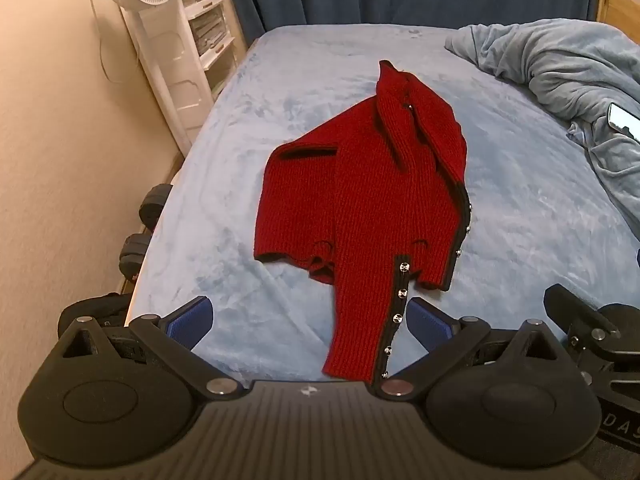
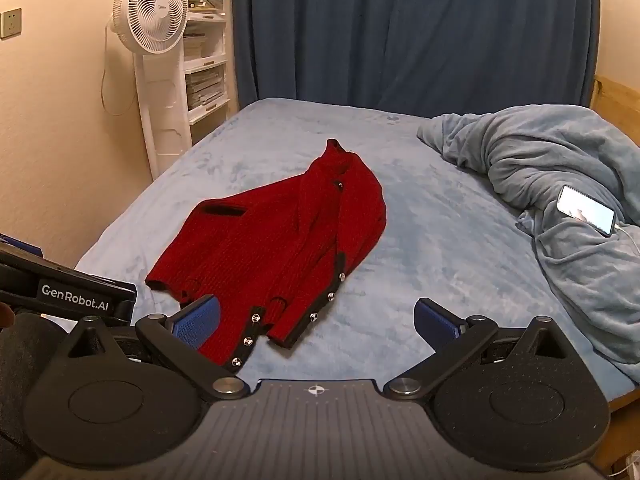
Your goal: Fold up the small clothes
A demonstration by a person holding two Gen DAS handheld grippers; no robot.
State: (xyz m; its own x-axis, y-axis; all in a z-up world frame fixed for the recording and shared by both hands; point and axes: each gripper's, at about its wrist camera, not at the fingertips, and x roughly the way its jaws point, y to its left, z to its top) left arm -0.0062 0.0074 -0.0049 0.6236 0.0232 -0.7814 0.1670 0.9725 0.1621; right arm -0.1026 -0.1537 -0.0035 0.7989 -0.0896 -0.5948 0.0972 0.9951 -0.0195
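Observation:
A small red knitted cardigan (image 1: 360,196) with black trim and a row of metal snaps lies spread on the light blue bed sheet (image 1: 248,128), one flap reaching toward me. My left gripper (image 1: 310,320) hangs open just above that near flap, its blue pads (image 1: 190,320) wide apart and gripping nothing. In the right wrist view the same red knitted cardigan (image 2: 276,240) lies ahead and to the left. My right gripper (image 2: 318,320) is open too; its left pad sits over the snap edge, while the right pad is over bare sheet.
A crumpled blue-grey blanket (image 2: 560,184) is heaped at the right with a lit phone (image 2: 586,210) on it. A white fan (image 2: 150,12) and shelf unit stand at the left by the wall. Dark curtains (image 2: 400,32) hang behind the bed. Dark shoes (image 1: 138,236) lie on the floor.

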